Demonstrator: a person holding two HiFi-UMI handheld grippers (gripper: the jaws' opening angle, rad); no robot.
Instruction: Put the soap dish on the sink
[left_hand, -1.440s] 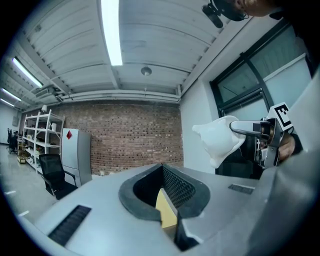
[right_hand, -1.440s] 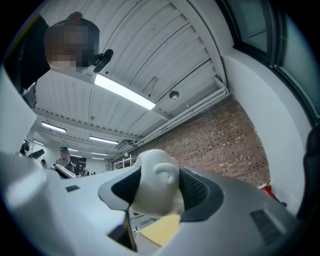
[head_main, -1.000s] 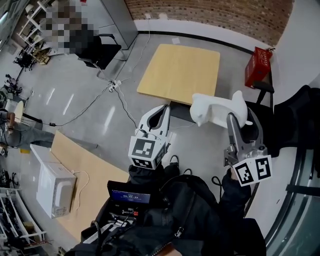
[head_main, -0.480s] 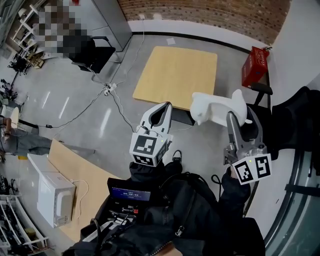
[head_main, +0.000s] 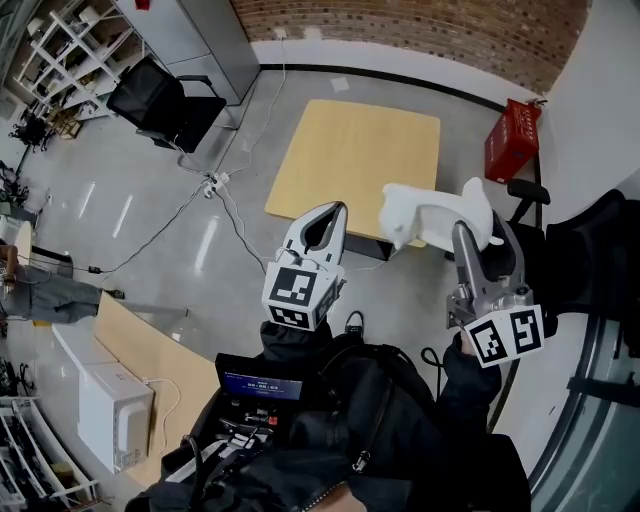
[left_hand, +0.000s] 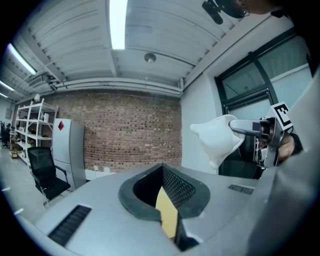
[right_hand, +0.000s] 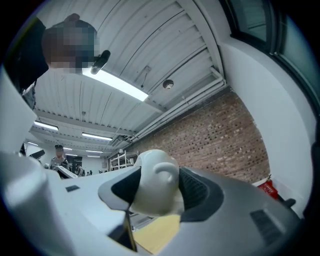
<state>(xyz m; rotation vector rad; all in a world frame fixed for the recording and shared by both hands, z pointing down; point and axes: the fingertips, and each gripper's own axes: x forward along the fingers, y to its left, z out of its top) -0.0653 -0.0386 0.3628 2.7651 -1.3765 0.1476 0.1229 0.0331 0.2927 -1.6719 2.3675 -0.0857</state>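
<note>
The soap dish (head_main: 430, 222) is white and curved, and it hangs in the air over the grey floor. My right gripper (head_main: 478, 228) is shut on its right end. In the right gripper view the soap dish (right_hand: 155, 190) fills the gap between the dark pads. My left gripper (head_main: 325, 222) is beside it on the left, apart from it, shut with nothing between its pads. From the left gripper view the soap dish (left_hand: 218, 140) shows at the upper right, held by the right gripper (left_hand: 252, 131). No sink is in view.
A light wooden table (head_main: 350, 150) stands ahead on the floor. A red box (head_main: 512, 140) sits by the white wall at the right. A black chair (head_main: 160, 100), floor cables with a power strip (head_main: 212, 182) and a white microwave (head_main: 115, 415) lie to the left.
Both grippers and the dish have travelled together across the room; the floor, microwave and chair have shifted in the head view. The grip on the dish is unchanged.
</note>
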